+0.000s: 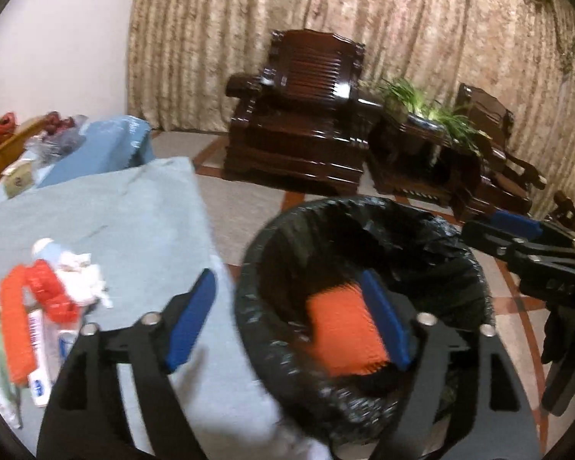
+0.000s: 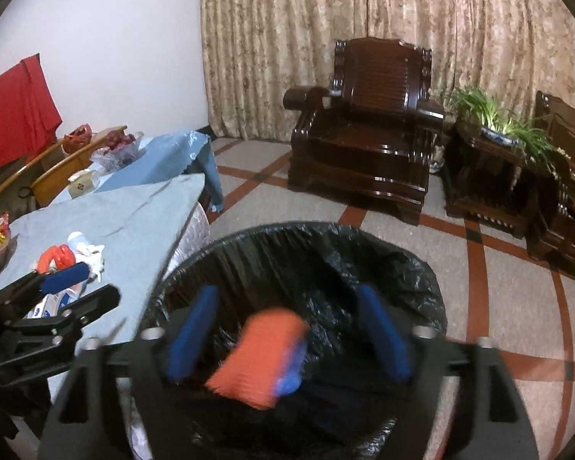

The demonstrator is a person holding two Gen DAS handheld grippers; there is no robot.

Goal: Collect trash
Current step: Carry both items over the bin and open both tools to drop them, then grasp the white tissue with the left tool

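Both my blue-padded grippers, left (image 1: 287,318) and right (image 2: 287,335), spread empty above the black-lined round bin (image 2: 421,268); orange packet (image 2: 257,356) inside; next, remaining trash pile (image 1: 53,299) on the near-left table.

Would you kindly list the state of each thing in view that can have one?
left gripper: open, empty
right gripper: open, over the bin
trash bin: open, lined with a black bag
orange packet: inside the bin, blurred
trash pile: still on the table
tablecloth: spread over the table
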